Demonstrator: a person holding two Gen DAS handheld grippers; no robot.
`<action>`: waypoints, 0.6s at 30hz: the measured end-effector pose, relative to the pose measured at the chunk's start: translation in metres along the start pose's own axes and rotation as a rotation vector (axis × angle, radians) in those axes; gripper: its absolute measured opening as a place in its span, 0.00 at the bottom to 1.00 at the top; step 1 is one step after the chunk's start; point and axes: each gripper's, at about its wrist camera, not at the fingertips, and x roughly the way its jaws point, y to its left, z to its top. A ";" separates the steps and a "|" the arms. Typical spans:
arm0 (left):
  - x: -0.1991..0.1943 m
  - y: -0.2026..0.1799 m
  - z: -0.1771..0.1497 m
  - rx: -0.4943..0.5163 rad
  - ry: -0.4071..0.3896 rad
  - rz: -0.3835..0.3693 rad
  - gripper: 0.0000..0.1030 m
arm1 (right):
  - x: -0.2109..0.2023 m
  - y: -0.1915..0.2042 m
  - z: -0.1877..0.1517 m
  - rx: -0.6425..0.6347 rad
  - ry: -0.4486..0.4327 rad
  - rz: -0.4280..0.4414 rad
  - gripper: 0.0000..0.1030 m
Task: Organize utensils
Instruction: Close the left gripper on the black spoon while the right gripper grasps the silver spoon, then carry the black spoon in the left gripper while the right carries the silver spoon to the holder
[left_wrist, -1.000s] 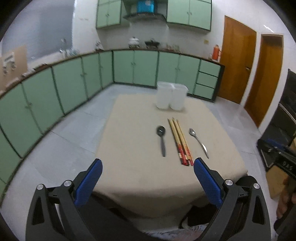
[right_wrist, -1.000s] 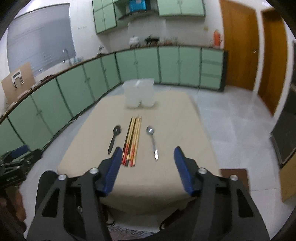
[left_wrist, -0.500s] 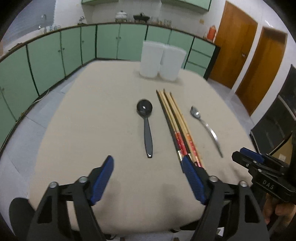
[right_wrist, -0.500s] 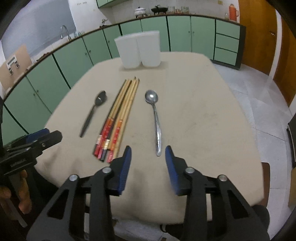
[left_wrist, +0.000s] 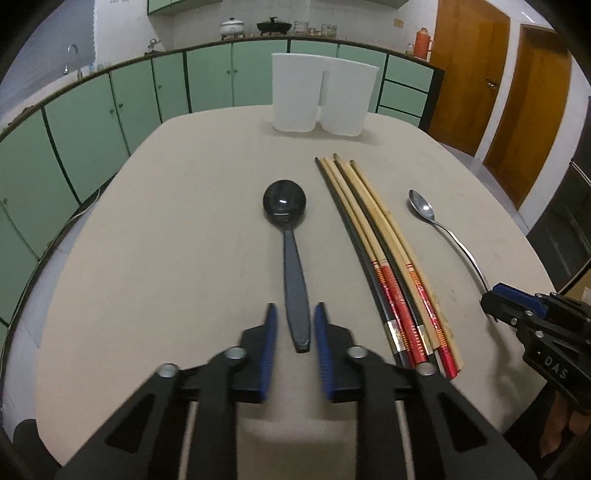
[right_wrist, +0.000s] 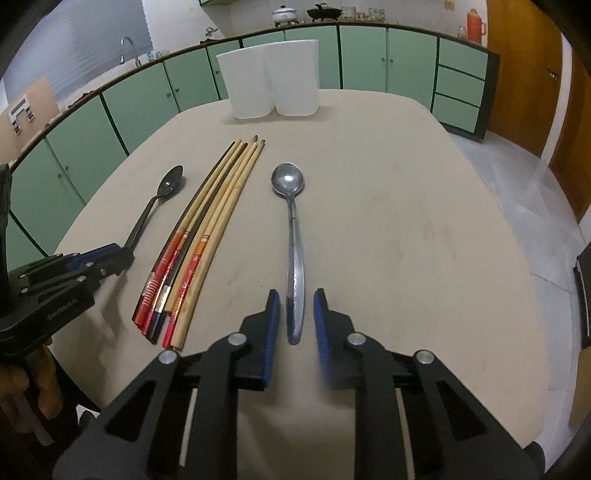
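A black spoon (left_wrist: 284, 206) lies on the beige table (left_wrist: 166, 240), handle toward me. My left gripper (left_wrist: 295, 308) straddles the handle's end; its jaws are closing, and a thin gap shows on each side of the handle. A metal spoon (right_wrist: 288, 181) lies to the right of a bundle of several chopsticks (right_wrist: 218, 206). My right gripper (right_wrist: 296, 293) straddles that spoon's handle end, jaws closing too, pads not touching it. Two white containers (right_wrist: 273, 77) stand side by side at the table's far edge.
Green cabinets (left_wrist: 92, 122) run along the far and left walls, with pots on the counter. Wooden doors (left_wrist: 469, 74) stand at the right. A hand (right_wrist: 22, 387) holds the left gripper at the table's near left edge.
Both grippers have come down and forward to the table, each over a spoon handle. Their jaws have narrowed from wide apart to just outside the handles.
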 end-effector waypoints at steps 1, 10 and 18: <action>-0.001 -0.001 -0.001 0.006 -0.004 0.000 0.12 | 0.002 0.001 0.002 -0.004 -0.001 -0.003 0.14; -0.020 -0.003 0.010 0.013 -0.034 -0.041 0.12 | -0.019 0.005 0.010 0.001 -0.046 0.018 0.08; -0.057 -0.001 0.028 0.020 -0.127 -0.052 0.12 | -0.055 0.014 0.038 -0.011 -0.151 0.042 0.08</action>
